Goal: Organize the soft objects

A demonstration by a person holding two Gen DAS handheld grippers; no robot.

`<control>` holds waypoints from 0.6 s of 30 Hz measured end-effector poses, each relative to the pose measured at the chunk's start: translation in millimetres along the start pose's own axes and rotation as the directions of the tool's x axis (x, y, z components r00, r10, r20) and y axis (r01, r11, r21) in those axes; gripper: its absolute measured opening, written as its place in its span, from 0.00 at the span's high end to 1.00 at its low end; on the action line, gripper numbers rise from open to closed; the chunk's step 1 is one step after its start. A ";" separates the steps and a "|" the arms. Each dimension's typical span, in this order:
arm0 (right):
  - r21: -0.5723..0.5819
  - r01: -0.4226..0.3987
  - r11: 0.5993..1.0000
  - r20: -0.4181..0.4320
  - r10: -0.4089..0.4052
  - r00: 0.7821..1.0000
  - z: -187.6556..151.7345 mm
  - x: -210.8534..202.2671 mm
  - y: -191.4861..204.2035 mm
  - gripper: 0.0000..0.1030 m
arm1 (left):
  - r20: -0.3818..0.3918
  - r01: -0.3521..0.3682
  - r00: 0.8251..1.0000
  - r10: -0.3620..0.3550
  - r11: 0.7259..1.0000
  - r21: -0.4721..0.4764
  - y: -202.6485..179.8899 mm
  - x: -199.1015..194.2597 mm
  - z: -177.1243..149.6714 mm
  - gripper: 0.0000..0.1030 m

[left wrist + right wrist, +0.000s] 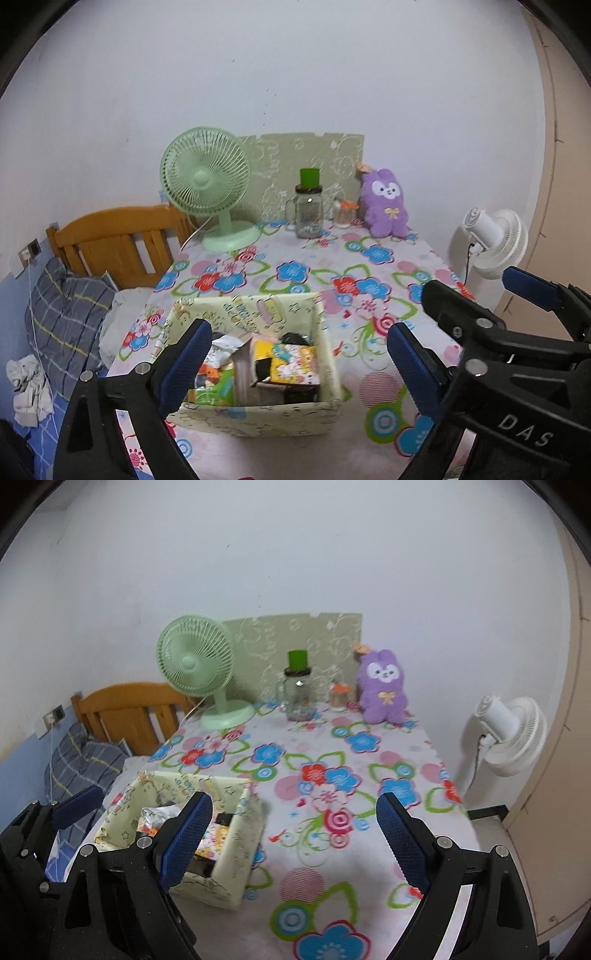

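A purple plush bunny (384, 206) (382, 686) sits upright at the far edge of the floral-cloth table (369, 295), against the wall. Near the front stands a pale yellow fabric box (258, 417) (236, 853) holding several colourful packets. My left gripper (299, 332) hovers open just in front of and above the box, with nothing between its blue pads. My right gripper (293, 801) is open too, over bare cloth to the right of the box, and empty. Each gripper shows at the edge of the other's view: right (472, 288), left finger (79, 806).
A green desk fan (207, 184), a glass jar with a green lid (309, 206) and a small jar (343, 214) line the far edge. A white floor fan (509, 734) stands right of the table. A wooden headboard (118, 240) and plaid pillow (66, 314) lie left.
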State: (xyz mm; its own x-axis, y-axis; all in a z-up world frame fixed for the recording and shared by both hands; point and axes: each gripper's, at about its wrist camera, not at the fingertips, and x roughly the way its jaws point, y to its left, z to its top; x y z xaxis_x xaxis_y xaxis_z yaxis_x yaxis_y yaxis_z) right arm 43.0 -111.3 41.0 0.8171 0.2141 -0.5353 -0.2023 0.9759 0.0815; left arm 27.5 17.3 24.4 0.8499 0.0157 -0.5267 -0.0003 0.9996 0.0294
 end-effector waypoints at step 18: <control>0.054 0.079 0.995 0.122 -0.085 0.989 -9.0 -69.8 -51.0 0.05 | 0.077 0.011 0.997 -0.012 1.000 0.016 -30.4 -46.0 4.0 0.00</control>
State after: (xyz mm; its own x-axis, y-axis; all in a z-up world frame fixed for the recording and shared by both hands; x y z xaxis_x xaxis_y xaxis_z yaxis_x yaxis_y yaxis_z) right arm -8.6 -176.5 66.7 0.8912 0.1338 -0.4334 -0.1078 0.9906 0.0842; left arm -9.4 -14.0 51.1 0.8879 0.0019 -0.4600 0.0172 0.9992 0.0373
